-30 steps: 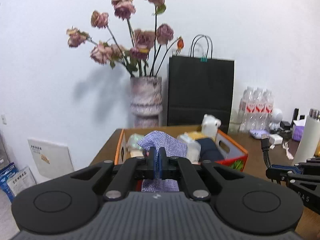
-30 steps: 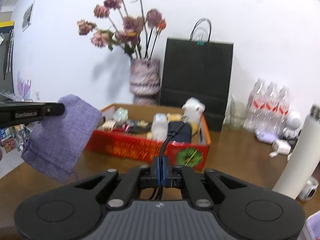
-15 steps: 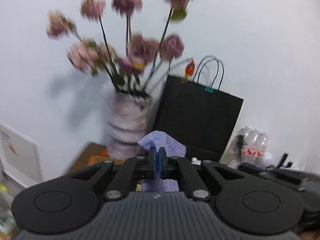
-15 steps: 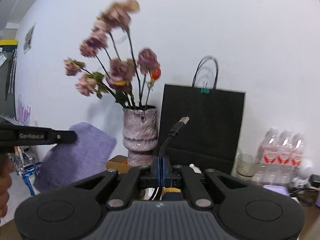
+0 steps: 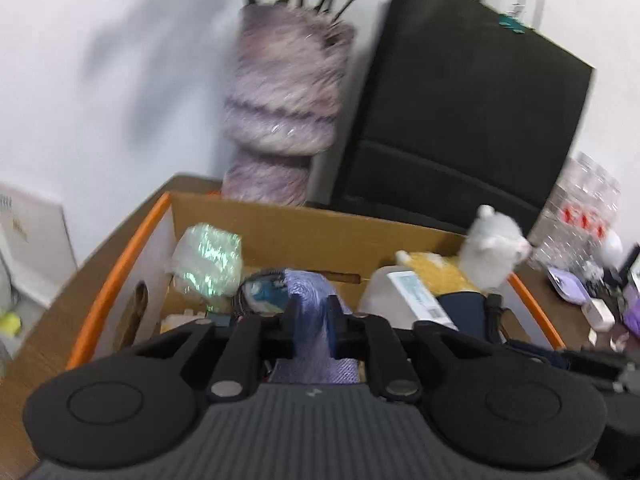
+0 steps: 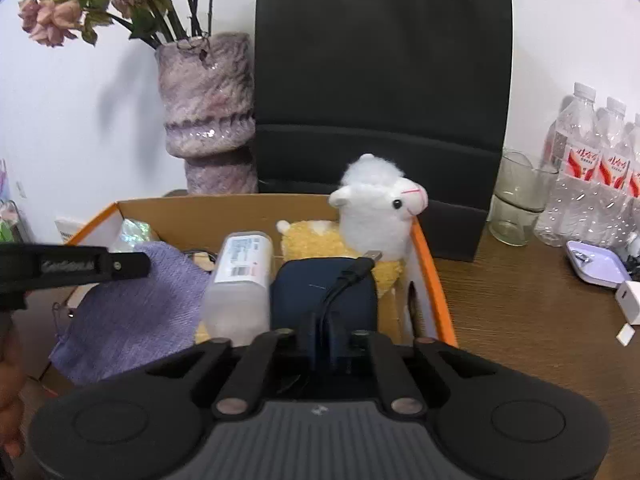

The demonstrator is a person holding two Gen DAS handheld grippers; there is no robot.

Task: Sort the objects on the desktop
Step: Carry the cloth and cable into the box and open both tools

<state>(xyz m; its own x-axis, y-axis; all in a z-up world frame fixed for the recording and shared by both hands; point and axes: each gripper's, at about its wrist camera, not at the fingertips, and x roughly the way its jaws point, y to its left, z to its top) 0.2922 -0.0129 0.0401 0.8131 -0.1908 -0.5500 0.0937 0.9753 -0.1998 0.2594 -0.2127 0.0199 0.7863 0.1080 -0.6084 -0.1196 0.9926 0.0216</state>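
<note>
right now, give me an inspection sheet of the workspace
surface: brown wooden desk, a box on it
job's things: orange-rimmed box holds a plush alpaca, a white bottle, a navy pouch and a shiny packet
clutter: glass, water bottles, white charger, lilac case
grippers: left gripper over the box, jaws opening, purple cloth between them; right gripper over the box, jaws opening, cable between them
cables: black USB cable over the pouch
surroundings: vase of dried flowers, black bag, white wall
</note>
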